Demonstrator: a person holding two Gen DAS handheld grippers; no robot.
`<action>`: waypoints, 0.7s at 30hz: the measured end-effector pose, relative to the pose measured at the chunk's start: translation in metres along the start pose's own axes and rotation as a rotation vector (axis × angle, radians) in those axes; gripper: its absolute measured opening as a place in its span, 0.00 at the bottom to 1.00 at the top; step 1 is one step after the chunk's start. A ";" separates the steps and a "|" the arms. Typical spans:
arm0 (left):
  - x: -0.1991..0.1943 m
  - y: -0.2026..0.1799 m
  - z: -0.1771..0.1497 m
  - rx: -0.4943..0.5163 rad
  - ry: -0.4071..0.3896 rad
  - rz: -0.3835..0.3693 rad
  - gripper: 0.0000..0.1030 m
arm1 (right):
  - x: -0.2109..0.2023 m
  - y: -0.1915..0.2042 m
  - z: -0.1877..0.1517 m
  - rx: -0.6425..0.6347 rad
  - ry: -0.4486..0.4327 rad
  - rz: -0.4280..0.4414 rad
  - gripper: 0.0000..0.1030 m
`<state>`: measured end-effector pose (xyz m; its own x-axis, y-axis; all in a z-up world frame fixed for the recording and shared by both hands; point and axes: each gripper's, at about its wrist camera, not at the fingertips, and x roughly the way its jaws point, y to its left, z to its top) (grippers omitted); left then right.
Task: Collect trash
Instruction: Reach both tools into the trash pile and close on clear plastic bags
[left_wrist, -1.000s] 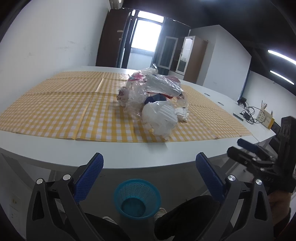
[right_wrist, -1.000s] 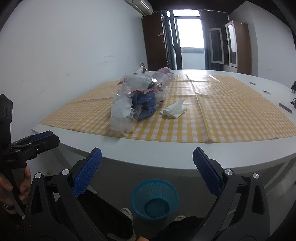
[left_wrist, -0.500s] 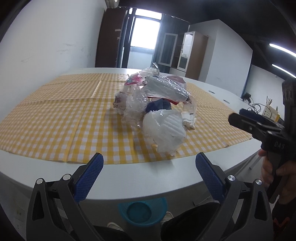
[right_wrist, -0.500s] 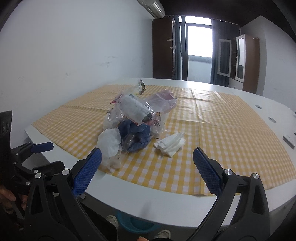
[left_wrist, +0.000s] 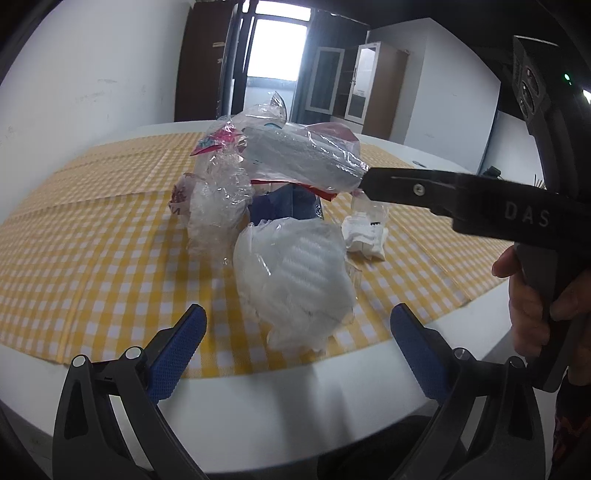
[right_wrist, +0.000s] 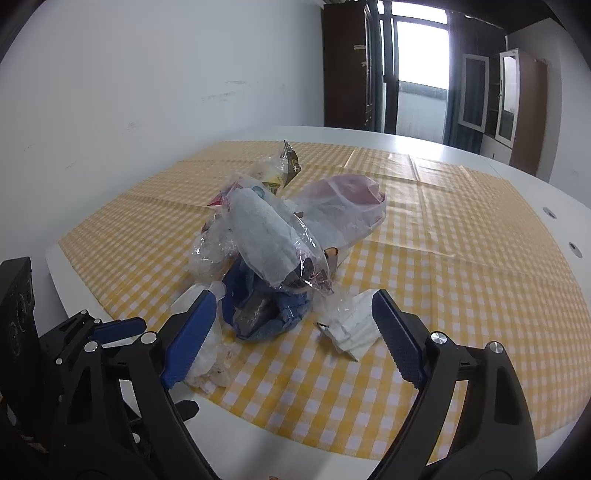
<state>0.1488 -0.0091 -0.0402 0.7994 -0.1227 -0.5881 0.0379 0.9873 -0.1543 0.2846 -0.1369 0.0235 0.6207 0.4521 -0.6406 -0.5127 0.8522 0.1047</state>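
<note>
A heap of trash lies on the yellow checked tablecloth (left_wrist: 92, 236): a white crumpled plastic bag (left_wrist: 291, 280) at the front, clear plastic wrappers (left_wrist: 303, 158), a blue crumpled piece (right_wrist: 266, 306) and a white tissue (right_wrist: 351, 328). My left gripper (left_wrist: 297, 354) is open and empty, just short of the white bag. My right gripper (right_wrist: 291, 332) is open and empty, over the table edge before the blue piece and the tissue. In the left wrist view the right gripper reaches in from the right toward the clear wrapper.
The white table's front edge (left_wrist: 295, 398) runs under both grippers. The tablecloth (right_wrist: 461, 258) stretches far behind the heap. A white wall is on the left; a door and cabinets (right_wrist: 517, 99) stand at the back.
Both grippers have risen from below the table edge and moved forward toward the heap. The blue bin under the table has dropped out of view. Both stay open.
</note>
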 end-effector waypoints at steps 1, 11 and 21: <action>0.003 0.000 0.001 0.000 0.004 0.002 0.94 | 0.004 -0.001 0.002 0.006 0.005 0.004 0.71; 0.020 0.007 0.005 0.032 0.044 0.032 0.67 | 0.029 0.002 0.004 0.003 0.050 0.026 0.29; -0.003 0.020 -0.003 -0.018 0.015 -0.009 0.43 | 0.000 0.015 0.003 -0.026 -0.024 0.030 0.14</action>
<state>0.1456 0.0112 -0.0435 0.7899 -0.1329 -0.5986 0.0340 0.9842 -0.1736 0.2786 -0.1233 0.0279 0.6190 0.4835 -0.6189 -0.5463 0.8312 0.1029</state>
